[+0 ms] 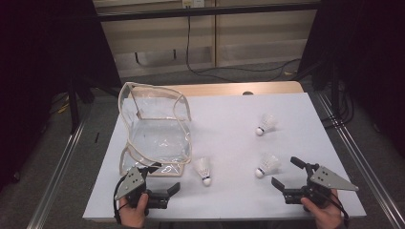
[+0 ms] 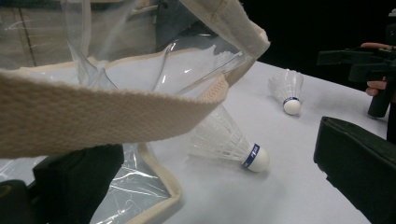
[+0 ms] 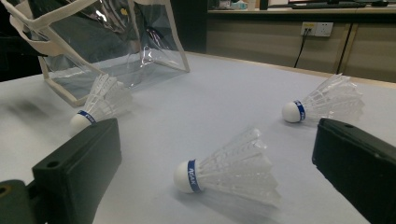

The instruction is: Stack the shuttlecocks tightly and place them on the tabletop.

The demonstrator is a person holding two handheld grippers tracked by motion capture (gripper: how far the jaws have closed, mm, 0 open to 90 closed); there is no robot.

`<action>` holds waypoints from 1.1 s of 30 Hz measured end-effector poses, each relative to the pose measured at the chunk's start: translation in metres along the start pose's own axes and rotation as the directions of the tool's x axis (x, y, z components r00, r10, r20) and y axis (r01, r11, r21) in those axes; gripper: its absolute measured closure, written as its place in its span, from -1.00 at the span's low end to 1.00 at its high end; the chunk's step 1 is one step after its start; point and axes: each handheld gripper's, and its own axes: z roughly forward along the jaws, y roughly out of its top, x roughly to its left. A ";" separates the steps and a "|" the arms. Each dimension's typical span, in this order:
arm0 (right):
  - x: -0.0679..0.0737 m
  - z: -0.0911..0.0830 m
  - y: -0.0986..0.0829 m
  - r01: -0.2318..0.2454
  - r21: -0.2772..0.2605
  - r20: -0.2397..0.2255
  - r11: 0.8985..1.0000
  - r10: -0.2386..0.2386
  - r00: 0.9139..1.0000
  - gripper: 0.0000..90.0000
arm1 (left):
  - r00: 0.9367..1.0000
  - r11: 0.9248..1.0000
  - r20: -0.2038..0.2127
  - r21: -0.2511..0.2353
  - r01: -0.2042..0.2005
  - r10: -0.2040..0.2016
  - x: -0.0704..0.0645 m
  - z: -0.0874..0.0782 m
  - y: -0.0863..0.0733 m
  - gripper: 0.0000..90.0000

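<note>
White shuttlecock (image 3: 229,170) sits between right hand-held gripper (image 1: 288,174) spread jaws; pinch the cork. Left hand-held gripper (image 1: 160,179), spread, should hold bag (image 1: 155,129) rim.

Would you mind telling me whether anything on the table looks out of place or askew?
The clear bag sags crumpled and leans instead of standing square. Three shuttlecocks lie scattered on their sides outside it. Nothing looks damaged.
</note>
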 end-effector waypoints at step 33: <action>0.001 0.002 0.000 0.000 0.003 -0.004 1.000 0.000 1.000 -0.98 | 0.994 0.991 0.102 0.135 0.012 -0.026 -0.017 0.029 0.005 -0.96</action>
